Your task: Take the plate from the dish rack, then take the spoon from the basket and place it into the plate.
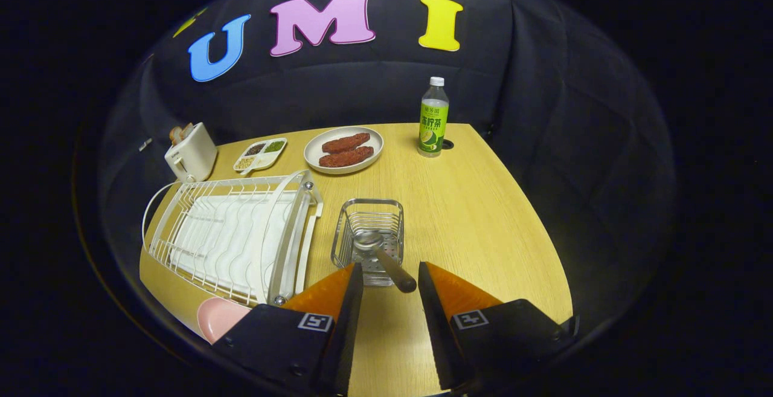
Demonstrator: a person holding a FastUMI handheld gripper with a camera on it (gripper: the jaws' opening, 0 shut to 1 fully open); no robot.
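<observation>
gaping tongs (pixel 390 276) flank the spoon (pixel 384 255) handle — overhanging the basket (pixel 368 234) rim.

The table (pixel 471 216) looks like pale wood-grain laminate with a soft sheen. The basket (pixel 369 228) is shiny wire metal, and the spoon (pixel 381 255) has a brushed metal bowl and a matt, maybe wooden, handle. The dish rack (pixel 235 234) is white coated wire, and the pink plate (pixel 218 317) is smooth and glossy.

I saw a pink plate (pixel 218 317), white dish rack (pixel 232 234), silver basket (pixel 369 228), green-labelled bottle (pixel 433 120) and pale wood-grain table (pixel 477 216).
</observation>
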